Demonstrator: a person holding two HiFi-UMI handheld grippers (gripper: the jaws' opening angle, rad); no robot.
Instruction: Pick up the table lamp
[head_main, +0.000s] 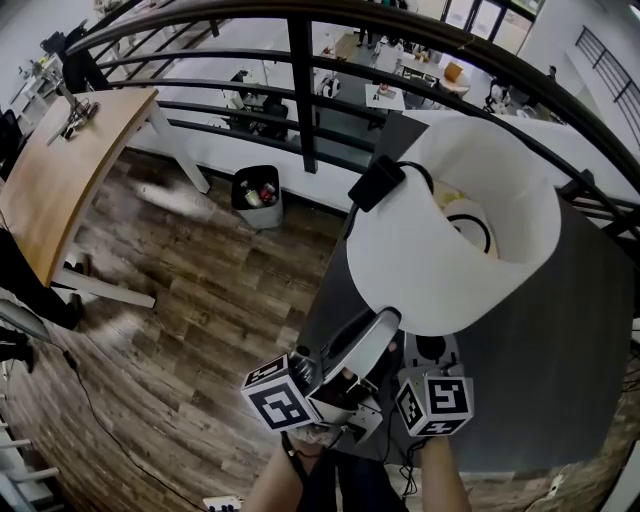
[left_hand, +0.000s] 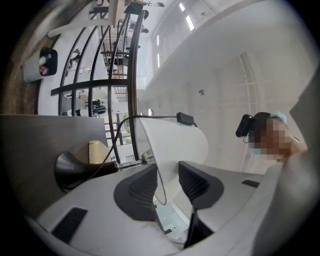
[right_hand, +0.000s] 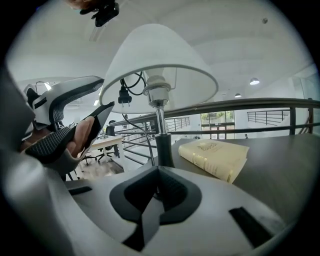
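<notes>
White cone-shaded table lamp (head_main: 450, 240): shade (left_hand: 175, 140) looks flimsy, chrome stem (right_hand: 159, 117) stiff but slick, so probably grab there. Left gripper (left_hand: 167, 182) gapes astride shade rim; right gripper (right_hand: 159, 187) closed, empty.

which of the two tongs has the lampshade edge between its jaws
The left tongs: its jaws stand apart with the thin edge of the white lampshade between them. The right tongs are shut on nothing, facing the lamp's stem.

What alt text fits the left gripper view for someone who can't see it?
The left gripper has its jaws apart, with the rim of a white lampshade between them. To the left are the dark lamp base and a cream book on a grey table, with a black railing behind.
</notes>
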